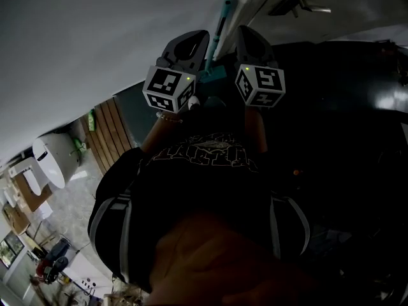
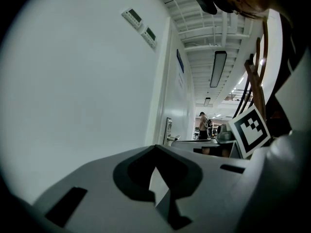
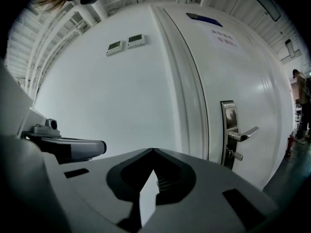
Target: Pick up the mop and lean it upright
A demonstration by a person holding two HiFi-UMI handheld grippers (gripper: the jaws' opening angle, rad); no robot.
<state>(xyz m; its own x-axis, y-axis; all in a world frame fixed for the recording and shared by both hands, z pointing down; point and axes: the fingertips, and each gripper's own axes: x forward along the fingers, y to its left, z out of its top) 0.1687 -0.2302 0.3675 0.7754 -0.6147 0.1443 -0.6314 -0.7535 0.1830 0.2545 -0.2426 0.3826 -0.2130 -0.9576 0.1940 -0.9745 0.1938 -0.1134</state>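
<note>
Mop (image 1: 222, 27): teal handle appears leaned against the white wall (image 1: 95, 37), free of both grippers.
Left gripper (image 2: 155, 148): jaws closed, empty.
Right gripper (image 3: 153, 152): jaws closed, empty.
Remaining: seemingly nothing.

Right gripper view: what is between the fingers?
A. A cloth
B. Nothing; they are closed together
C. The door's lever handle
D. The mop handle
B: the right gripper is shut tip to tip with nothing in it. The door handle sits apart, on the door beyond.
</note>
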